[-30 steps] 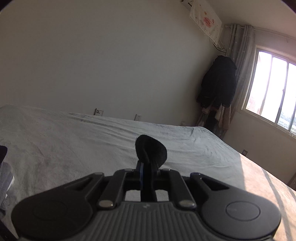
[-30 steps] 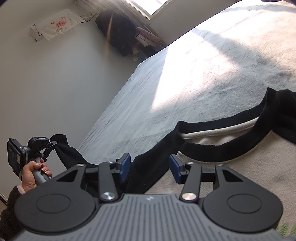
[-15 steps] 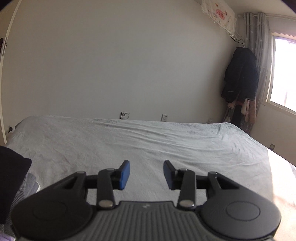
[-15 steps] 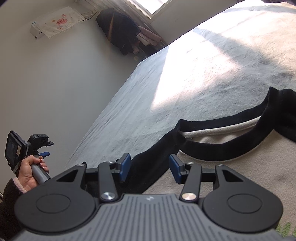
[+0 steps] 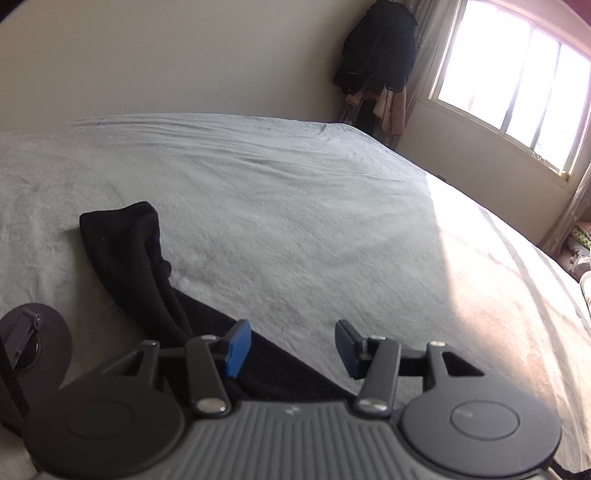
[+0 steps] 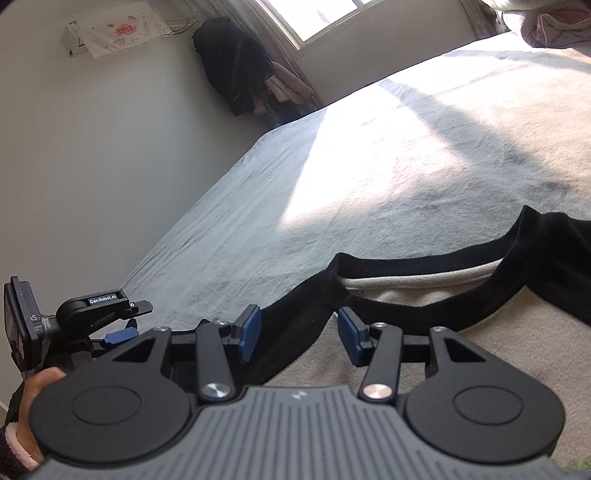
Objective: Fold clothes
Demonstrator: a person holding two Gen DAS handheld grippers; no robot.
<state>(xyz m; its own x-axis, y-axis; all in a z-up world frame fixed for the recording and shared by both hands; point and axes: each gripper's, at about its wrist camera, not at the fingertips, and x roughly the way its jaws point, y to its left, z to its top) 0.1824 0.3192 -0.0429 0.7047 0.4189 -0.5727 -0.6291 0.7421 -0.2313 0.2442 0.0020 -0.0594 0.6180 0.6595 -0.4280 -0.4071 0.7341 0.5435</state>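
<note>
Left wrist view showed the left gripper (image 5: 291, 347) nearest the lens, its blue-padded fingers (image 5: 238, 349) spread wide with nothing between them. Just beyond and partly under the left finger, a black sleeve (image 5: 133, 258) lay on the grey bedsheet (image 5: 295, 206), rumpled and running away to a rounded cuff end. At the left edge sat a dark round disc with a clip (image 5: 31, 338). Farther off, sunlight fell across the sheet's right side, a dark coat (image 5: 376, 48) hung in the room's corner, and a window (image 5: 517, 74) glared white.

Right wrist view showed the right gripper (image 6: 299, 338) likewise parted, its pads holding nothing and hovering over the garment (image 6: 424, 295). That garment was a cream sweatshirt with black sleeves and a black neckband, spread flat on the bed; its collar opening lay just ahead of the fingertips, with the pale inner lining visible. To the left, the person's hand (image 6: 37, 391) held the other gripper's handle. Beyond, the sunlit sheet stretched to the wall, where the coat hung beside a covered air conditioner (image 6: 118, 27). No containers appeared in either view.
</note>
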